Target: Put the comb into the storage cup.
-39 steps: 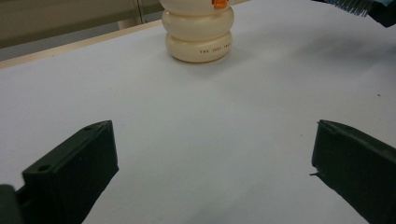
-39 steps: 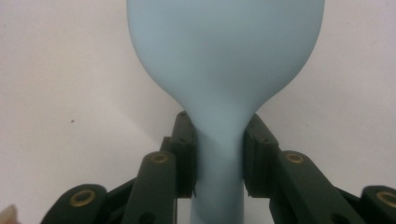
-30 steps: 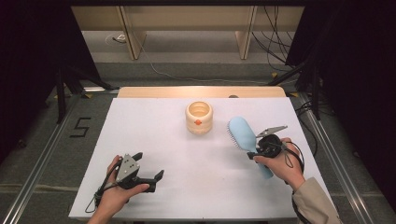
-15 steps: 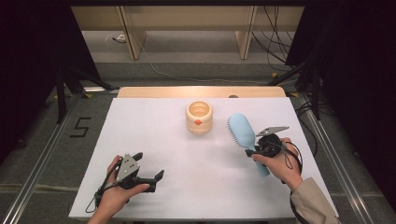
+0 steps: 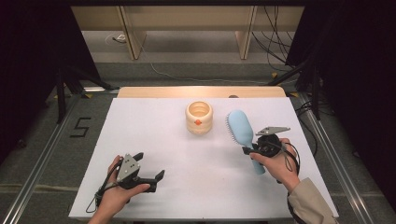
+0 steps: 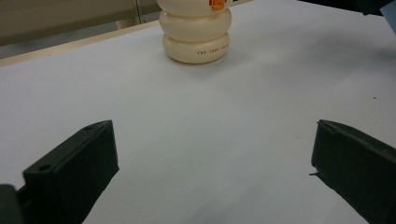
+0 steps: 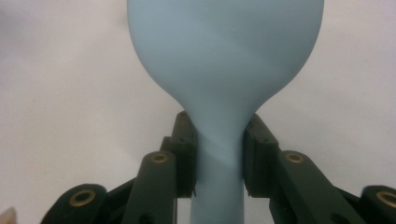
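Hairbrush (image 5: 242,131), pale blue, lay toward the right of the white counter (image 5: 154,135), just right of the cream ringed jar (image 5: 199,117), exactly where it had been a second before. The right gripper (image 7: 218,156) had its fingers (image 7: 184,154) closed on the brush's narrow neck, below the oval head, and that grip looked unchanged. The left gripper (image 5: 148,173) rested near the front left edge, its fingers (image 6: 74,168) spread wide with nothing between them, in the same spot as earlier.

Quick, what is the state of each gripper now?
Left gripper: open, holding nothing.
Right gripper: closed on the blue brush at its neck.
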### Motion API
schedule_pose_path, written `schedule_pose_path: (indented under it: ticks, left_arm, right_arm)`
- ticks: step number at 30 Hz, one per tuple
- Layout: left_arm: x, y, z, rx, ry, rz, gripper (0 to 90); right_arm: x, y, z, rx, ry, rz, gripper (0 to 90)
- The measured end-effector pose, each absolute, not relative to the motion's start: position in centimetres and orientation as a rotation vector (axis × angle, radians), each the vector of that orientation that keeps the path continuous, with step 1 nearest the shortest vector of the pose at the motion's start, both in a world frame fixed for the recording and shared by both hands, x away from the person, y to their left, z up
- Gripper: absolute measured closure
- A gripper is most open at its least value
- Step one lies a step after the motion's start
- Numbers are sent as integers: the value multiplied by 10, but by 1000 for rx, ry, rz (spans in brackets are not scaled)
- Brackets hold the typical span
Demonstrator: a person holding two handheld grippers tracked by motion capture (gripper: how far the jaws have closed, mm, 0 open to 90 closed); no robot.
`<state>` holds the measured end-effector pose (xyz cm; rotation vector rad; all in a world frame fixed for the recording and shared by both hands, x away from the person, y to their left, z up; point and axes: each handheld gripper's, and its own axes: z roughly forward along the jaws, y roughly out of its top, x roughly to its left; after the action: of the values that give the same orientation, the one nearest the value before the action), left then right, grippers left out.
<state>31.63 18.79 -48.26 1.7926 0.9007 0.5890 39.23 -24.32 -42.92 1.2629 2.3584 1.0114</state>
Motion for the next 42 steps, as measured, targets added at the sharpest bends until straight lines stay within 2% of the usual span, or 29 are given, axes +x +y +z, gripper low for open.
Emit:
schedule_pose_path:
  ticks: [26,32,42]
  left_arm:
    - [313,171,-471,1743,882,515,0]
    - [315,159,-466,1729,893,425,4]
    - [320,138,-458,1762,881,428,6]
  right_arm:
    - [381,-213,-429,1228,2266,1256,704]
    - [378,-204,-431,1224,2270,1299,704]
    - [374,-191,-434,1203,2275,1323,704]
